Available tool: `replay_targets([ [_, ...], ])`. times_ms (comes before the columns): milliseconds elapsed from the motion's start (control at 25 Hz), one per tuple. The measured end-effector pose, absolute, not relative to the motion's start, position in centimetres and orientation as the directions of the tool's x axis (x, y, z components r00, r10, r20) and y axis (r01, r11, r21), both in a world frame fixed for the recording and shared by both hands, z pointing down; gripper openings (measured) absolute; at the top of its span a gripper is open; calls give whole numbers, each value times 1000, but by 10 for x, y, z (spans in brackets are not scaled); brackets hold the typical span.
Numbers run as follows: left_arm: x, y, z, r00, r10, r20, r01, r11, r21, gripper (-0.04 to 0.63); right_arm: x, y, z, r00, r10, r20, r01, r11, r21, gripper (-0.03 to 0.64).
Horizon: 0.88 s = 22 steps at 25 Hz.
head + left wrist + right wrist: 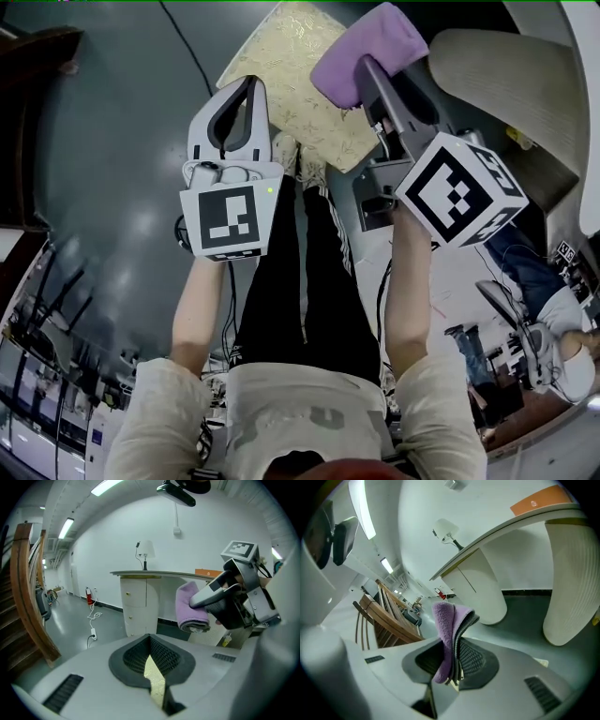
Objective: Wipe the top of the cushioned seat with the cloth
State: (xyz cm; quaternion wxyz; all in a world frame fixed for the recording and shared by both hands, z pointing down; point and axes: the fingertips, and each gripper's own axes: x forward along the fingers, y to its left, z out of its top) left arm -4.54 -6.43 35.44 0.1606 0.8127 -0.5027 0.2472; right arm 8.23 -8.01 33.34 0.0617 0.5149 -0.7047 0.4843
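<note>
**Head view**
- Cushioned seat: pale gold, leaf-patterned fabric, squarish, turned corner-on to the person. It stands on the dark grey floor, ahead of and below both tools.
- Cloth: lilac terry, folded into a thick pad and gripped in the right tool. Its long axis runs crosswise to the jaws. It overlaps the seat's right-hand corner, but contact cannot be told from here.
- Left tool: white, marker cube at the rear, held over the seat's near-left edge.
- Relation: the seat spreads leftward and away from the cloth. The right tool carries the cloth and is judged the working one, so the wipe would call for lowering it and sweeping toward the far-left corner.

**Left gripper view**
- The jaws are drawn together at the tips with nothing between them. A sliver of gold seat shows through the slit below, so the seat lies straight ahead.
- The right tool and its cloth hang up and to the right, well clear of the left jaws.
- Background: a white cabinet under a curved counter.

**Right gripper view**
- The jaws are clamped on the cloth. Its folded lilac-and-grey layers stand up out of the pads.
- The seat is hidden behind the cloth and tool body.
- Background: slatted wooden chairs and a cream ribbed panel.

**Containers:** none seen in any view
</note>
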Motion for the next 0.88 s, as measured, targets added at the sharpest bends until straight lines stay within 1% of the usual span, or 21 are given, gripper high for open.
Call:
replay_targets([
  [280,-78,-60,366,313,-747,586,-925,-379,10,6,23,-98,387,-522,-616,590,-747,-3,-665,89],
  [600,-109,-57,382,243,-770,590,-956,-293,12,6,-31,-118,461,-567,-529,632,-716,-64,-695,89],
  [720,-116,-51,391,227,-757,612,-960,-281,8,6,-43,-121,488,-552,-498,669,-738,-82,-670,89],
  [880,-119,-53,389,217,-777,591,-966,-257,16,6,-45,-123,515,-510,-470,720,-779,-103,-619,89],
])
